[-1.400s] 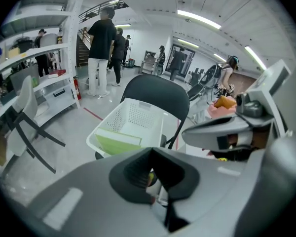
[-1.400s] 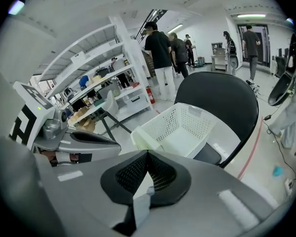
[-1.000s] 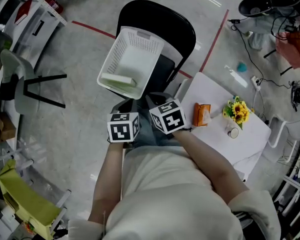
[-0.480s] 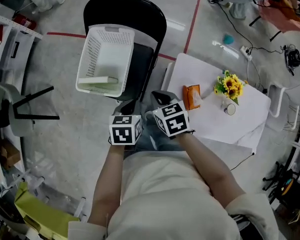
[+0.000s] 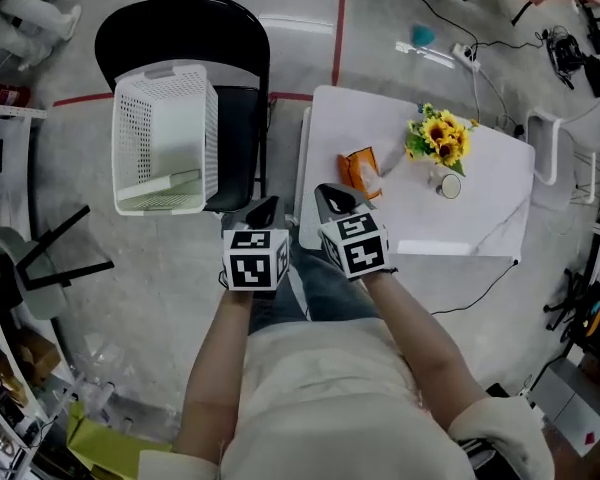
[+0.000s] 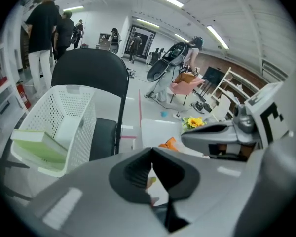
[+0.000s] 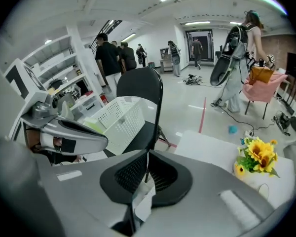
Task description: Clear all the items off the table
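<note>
Right of centre in the head view, the white bench (image 5: 460, 223) bears sunflowers (image 5: 438, 138), probably light and easily crushed, best taken low at the stems; an orange packet (image 5: 360, 171), likely soft and crinkly, fit for an edge pinch; and a small round cup (image 5: 448, 185). At centre, the left gripper (image 5: 263, 211) and right gripper (image 5: 333, 198) are both clenched on nothing. No writing is readable.

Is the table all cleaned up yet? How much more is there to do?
Not yet. Done: one flat green thing lies in the basket on the chair. In hand: nothing. The left gripper and right gripper both have their fingers shut and empty. Left to do: the orange packet, the sunflowers and a small cup sit on the table.
</note>
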The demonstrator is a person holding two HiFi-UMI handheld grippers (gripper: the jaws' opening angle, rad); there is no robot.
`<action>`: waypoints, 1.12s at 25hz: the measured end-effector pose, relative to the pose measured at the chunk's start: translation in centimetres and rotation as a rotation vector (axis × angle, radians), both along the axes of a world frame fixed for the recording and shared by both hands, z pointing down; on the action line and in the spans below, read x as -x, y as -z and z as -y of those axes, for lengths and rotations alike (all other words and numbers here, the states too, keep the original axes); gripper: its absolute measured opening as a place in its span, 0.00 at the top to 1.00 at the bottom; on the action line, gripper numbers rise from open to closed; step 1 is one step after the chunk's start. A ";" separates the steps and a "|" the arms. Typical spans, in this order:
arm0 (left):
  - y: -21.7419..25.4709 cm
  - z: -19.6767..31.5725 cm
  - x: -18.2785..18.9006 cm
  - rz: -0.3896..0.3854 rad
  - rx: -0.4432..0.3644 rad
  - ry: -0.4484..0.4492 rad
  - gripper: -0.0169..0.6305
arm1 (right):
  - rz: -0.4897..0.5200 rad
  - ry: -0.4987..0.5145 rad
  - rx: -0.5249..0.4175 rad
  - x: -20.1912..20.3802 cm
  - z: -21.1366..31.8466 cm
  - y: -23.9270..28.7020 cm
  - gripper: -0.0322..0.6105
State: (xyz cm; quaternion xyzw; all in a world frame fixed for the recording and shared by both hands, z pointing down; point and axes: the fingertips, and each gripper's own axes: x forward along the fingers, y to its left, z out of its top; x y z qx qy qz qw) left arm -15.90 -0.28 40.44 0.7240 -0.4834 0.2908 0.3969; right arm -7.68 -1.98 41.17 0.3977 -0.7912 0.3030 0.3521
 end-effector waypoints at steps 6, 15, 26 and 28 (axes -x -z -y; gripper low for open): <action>-4.0 0.1 -3.0 0.017 0.032 -0.082 0.96 | -0.054 -0.107 0.054 -5.6 -0.3 -4.4 0.83; -8.4 0.0 -5.3 0.032 0.088 -0.127 0.96 | -0.150 -0.178 0.135 -10.9 -0.1 -11.3 0.58; -11.9 -0.5 -5.6 0.038 0.146 -0.136 0.96 | -0.238 -0.189 0.215 -13.8 1.5 -18.7 0.32; -12.2 -0.8 -5.8 0.031 0.156 -0.137 0.96 | -0.251 -0.189 0.230 -14.2 1.5 -19.9 0.30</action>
